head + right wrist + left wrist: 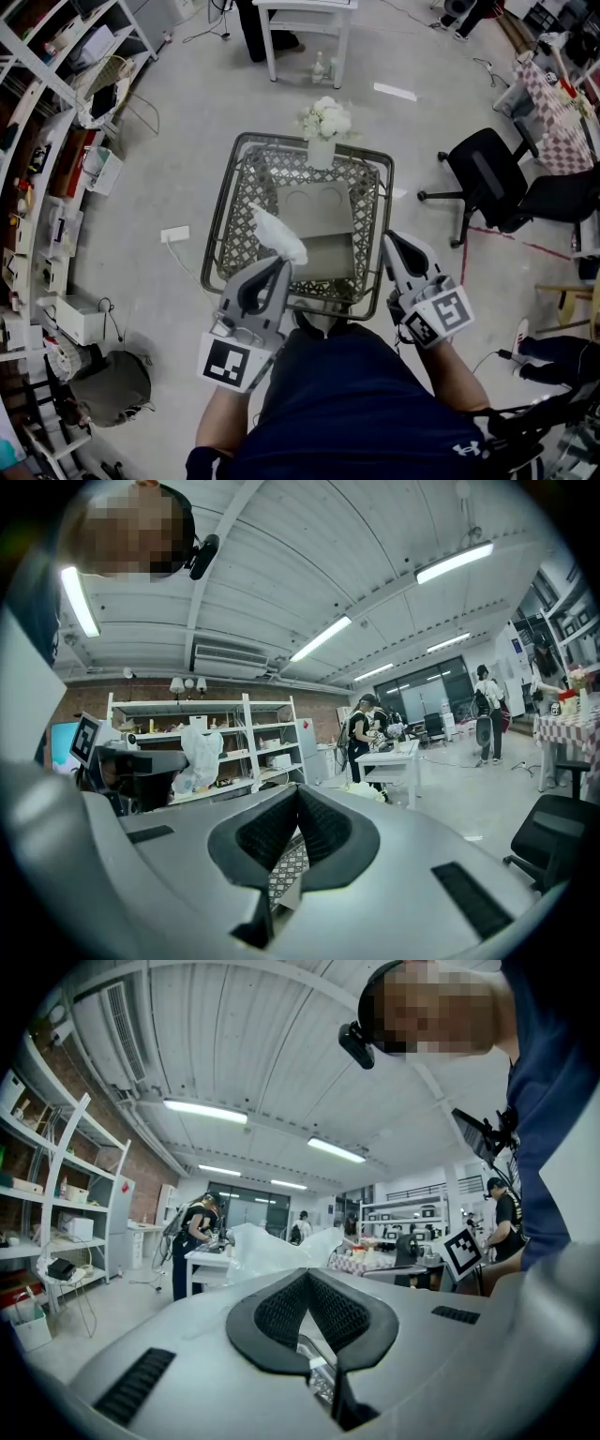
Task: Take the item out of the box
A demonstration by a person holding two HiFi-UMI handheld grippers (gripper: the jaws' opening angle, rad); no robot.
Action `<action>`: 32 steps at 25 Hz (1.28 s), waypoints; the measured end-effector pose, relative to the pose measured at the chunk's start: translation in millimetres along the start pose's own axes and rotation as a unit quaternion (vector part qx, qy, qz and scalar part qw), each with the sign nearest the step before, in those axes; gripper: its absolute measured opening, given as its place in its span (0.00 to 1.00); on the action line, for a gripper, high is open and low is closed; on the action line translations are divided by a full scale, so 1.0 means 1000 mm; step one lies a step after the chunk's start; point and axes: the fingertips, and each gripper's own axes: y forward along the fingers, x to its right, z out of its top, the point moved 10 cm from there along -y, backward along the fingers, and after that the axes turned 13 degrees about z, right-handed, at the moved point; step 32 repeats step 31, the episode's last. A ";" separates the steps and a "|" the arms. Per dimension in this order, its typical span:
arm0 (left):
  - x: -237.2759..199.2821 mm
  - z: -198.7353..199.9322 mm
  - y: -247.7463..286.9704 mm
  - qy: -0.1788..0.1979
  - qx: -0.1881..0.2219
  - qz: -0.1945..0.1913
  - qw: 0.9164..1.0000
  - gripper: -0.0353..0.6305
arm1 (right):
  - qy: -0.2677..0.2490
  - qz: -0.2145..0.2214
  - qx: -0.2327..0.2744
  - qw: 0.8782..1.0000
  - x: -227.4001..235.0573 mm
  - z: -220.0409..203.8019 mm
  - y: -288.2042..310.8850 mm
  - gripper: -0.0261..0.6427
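An open grey cardboard box (315, 214) lies on a metal lattice table (221, 220), its flap folded toward me. My left gripper (282, 263) is shut on a crumpled white plastic bag (275, 234), held up over the box's left edge. In the left gripper view the bag (270, 1245) sticks out beyond the closed jaws of the left gripper (307, 1273). My right gripper (390, 238) hovers by the box's right side, shut with nothing in it. In the right gripper view the right gripper (298, 790) has its jaws meeting, with lattice showing below.
A vase of white flowers (323, 127) stands at the table's far end. A black office chair (495, 176) is to the right, shelving (47, 141) along the left, and a white table (305, 28) beyond. People work at distant benches.
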 end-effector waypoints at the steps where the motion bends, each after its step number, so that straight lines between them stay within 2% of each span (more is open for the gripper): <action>1: 0.000 0.000 0.000 0.000 0.000 0.000 1.000 0.08 | -0.001 0.000 0.000 1.000 0.000 0.000 0.000 0.04; 32: 0.000 0.000 0.000 0.000 -0.003 -0.012 1.000 0.08 | -0.006 0.002 -0.001 1.000 -0.005 0.000 -0.003 0.04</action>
